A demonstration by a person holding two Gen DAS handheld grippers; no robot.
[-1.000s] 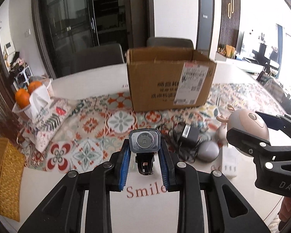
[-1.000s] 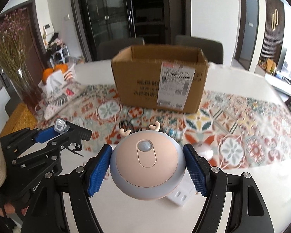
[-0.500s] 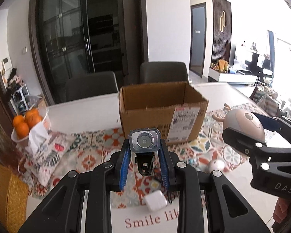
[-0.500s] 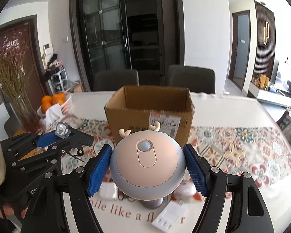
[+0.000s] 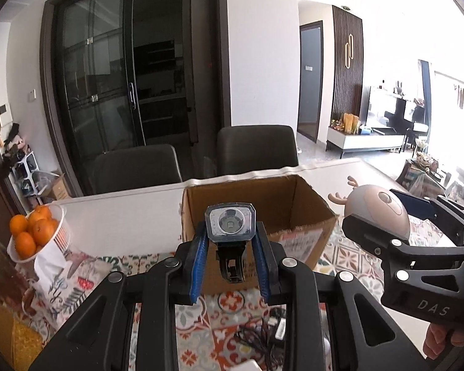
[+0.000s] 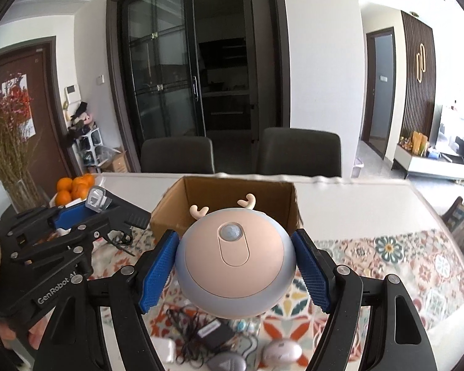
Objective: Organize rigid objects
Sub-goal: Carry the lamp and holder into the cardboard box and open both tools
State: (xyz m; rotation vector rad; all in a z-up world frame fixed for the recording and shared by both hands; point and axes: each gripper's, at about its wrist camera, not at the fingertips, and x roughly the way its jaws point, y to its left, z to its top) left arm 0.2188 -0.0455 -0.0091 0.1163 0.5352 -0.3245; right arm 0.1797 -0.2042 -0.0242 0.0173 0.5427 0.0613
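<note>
In the left wrist view, an open cardboard box (image 5: 259, 216) is seen straight ahead on the table (image 5: 123, 216), with two dark chairs (image 5: 256, 148) behind it. A bowl of oranges (image 5: 31, 232) stands at the left edge, and a tangle of black cable with an adapter (image 5: 263, 334) lies on the patterned runner (image 5: 229, 309) below. The left gripper (image 5: 230, 266) is clamped on a small grey bike light (image 5: 230, 225), its lens facing the camera and its black mount hanging between the blue pads. At the right, the right gripper (image 5: 396, 216) is seen from the side, carrying the antlered night lamp (image 5: 377, 210) level with the box rim.

In the right wrist view, the same box (image 6: 232, 204) lies just beyond the lamp (image 6: 235, 256) (a round pink-and-grey dome with a sensor on top), which is squeezed between the blue pads of the right gripper (image 6: 235, 266). A vase of dried flowers (image 6: 12, 142) stands far left, and the left gripper (image 6: 89, 207) is seen beside the box. Below, an adapter with cables (image 6: 207, 334) and two pebble-shaped mice (image 6: 281, 349) rest on the runner (image 6: 386, 262).

Compared with half a second ago, both grippers are held higher and nearer the box, whose inside is now looked into; both grips are unchanged.
</note>
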